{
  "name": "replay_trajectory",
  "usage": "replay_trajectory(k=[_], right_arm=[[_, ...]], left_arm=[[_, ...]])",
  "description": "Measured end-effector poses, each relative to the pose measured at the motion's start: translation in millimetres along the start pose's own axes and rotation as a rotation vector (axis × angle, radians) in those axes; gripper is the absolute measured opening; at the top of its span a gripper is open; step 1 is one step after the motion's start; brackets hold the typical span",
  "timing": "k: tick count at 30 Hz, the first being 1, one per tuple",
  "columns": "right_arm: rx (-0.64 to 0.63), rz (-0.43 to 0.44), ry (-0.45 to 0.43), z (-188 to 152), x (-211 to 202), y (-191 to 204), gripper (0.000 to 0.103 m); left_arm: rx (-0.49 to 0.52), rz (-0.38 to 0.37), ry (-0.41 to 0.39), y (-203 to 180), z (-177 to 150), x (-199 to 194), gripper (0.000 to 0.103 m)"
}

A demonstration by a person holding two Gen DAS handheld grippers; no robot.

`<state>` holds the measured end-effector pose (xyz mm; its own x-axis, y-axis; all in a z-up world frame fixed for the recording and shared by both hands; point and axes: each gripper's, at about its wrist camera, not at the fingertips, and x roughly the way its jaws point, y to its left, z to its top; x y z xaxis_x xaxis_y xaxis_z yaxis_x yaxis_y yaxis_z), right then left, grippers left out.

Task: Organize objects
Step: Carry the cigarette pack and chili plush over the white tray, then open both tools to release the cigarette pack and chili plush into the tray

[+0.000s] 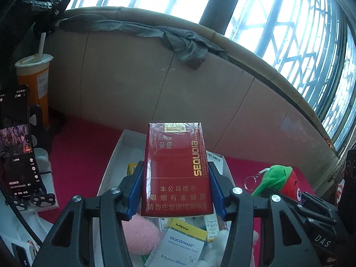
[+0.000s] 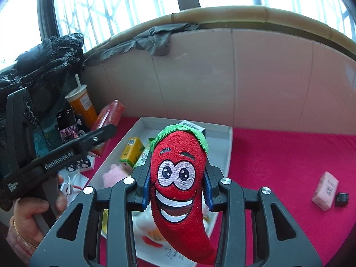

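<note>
My left gripper [image 1: 175,171] is shut on a red cigarette pack [image 1: 175,155], held upright above a white tray [image 1: 111,162]. My right gripper [image 2: 176,169] is shut on a red chili plush [image 2: 178,178] with a smiling face and a green cap, hanging over the same tray [image 2: 229,146]. In the tray lie a Glucophage box [image 1: 182,242], a pink plush [image 2: 112,175] and a yellow carton [image 2: 131,150]. The right wrist view shows a hand holding the left gripper [image 2: 104,132] with the pack [image 2: 111,113] at the tray's left. The chili plush [image 1: 287,182] also shows at the right of the left wrist view.
The tray rests on a magenta cloth [image 2: 278,160] against a beige panel wall. An orange drink cup [image 2: 82,104] with a straw, a lit phone [image 1: 15,146] on a stand and black bags stand at the left. A pink box [image 2: 325,190] and a small black item [image 2: 342,199] lie at the right.
</note>
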<state>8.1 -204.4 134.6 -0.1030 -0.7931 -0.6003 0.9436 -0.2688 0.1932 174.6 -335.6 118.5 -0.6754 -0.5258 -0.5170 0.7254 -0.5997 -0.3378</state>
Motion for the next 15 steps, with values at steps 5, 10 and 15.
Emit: replay_trajectory(k=[5, 10, 15], right_arm=[[0.020, 0.013, 0.020, 0, 28, 5, 0.037], [0.018, 0.033, 0.039, -1, 49, 7, 0.047], [0.009, 0.050, 0.026, -5, 49, 10, 0.084]], left_arm=[[0.009, 0.050, 0.018, -2, -2, 17, 0.058], [0.020, 0.072, -0.044, -5, 3, 12, 0.090], [0.034, 0.109, -0.142, -16, 8, -7, 0.103]])
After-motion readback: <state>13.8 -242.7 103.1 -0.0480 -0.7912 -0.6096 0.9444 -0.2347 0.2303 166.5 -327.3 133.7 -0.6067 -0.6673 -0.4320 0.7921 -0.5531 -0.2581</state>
